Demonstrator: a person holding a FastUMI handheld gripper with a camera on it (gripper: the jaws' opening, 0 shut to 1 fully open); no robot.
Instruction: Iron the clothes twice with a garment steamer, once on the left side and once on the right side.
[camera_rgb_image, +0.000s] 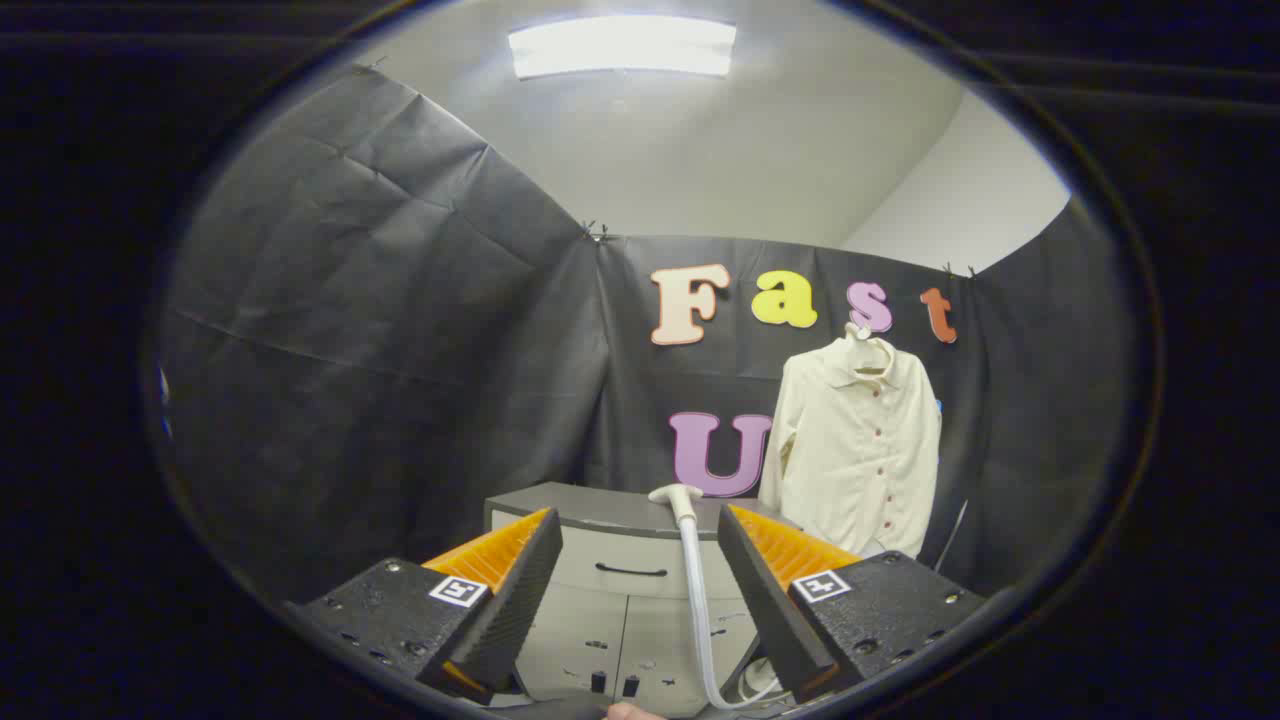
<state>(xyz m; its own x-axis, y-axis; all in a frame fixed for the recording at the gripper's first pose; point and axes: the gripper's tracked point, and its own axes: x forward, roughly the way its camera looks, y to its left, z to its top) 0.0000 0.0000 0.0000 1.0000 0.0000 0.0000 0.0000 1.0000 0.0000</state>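
A cream button-up shirt (857, 455) hangs on a hanger against the back wall, beyond and to the right of my fingers. The white steamer head (678, 497) rests on top of a grey cabinet (600, 545), and its pale hose (698, 610) runs down the cabinet front between my fingers. My gripper (640, 545) is open, well short of the steamer, with nothing between its fingers.
The grey cabinet has a drawer with a dark handle (630, 571) and doors below. Black cloth walls close the booth on the left, back and right. A fingertip (632, 711) shows at the very bottom, below the fingers.
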